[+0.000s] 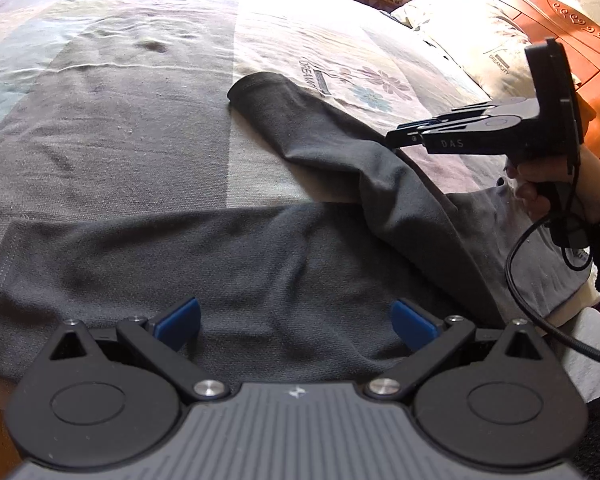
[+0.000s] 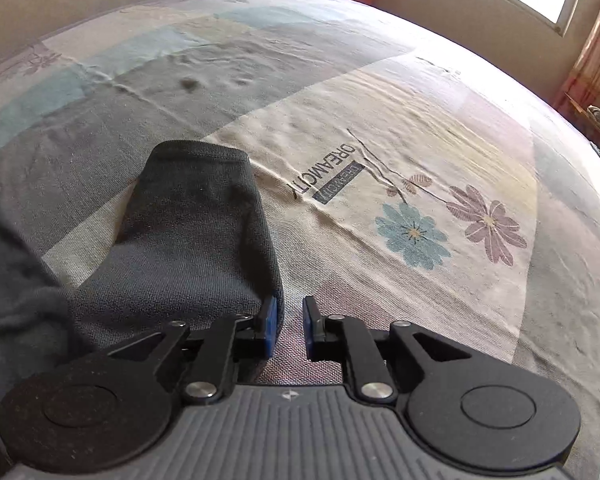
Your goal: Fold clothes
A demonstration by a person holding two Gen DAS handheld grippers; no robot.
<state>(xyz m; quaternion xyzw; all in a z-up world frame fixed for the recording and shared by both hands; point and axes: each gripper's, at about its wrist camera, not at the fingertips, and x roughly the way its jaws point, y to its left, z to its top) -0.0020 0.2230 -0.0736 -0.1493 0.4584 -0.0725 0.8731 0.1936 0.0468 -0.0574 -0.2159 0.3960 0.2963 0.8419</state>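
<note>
Lying flat: dark garment on the bed

A dark grey knit long-sleeved garment (image 1: 228, 264) is spread on the patchwork floral bedsheet (image 2: 420, 152). The left gripper (image 1: 296, 326) is held wide open above it; the right gripper (image 2: 287, 328) is parted slightly, empty, beside the sleeve (image 2: 204, 216)

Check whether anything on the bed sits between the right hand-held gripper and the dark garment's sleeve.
Nothing visible does. The right hand-held gripper has its jaws slightly apart with only the bedsheet showing between them. The sleeve of the dark garment lies right beside its left pad, with no other object between.
</note>
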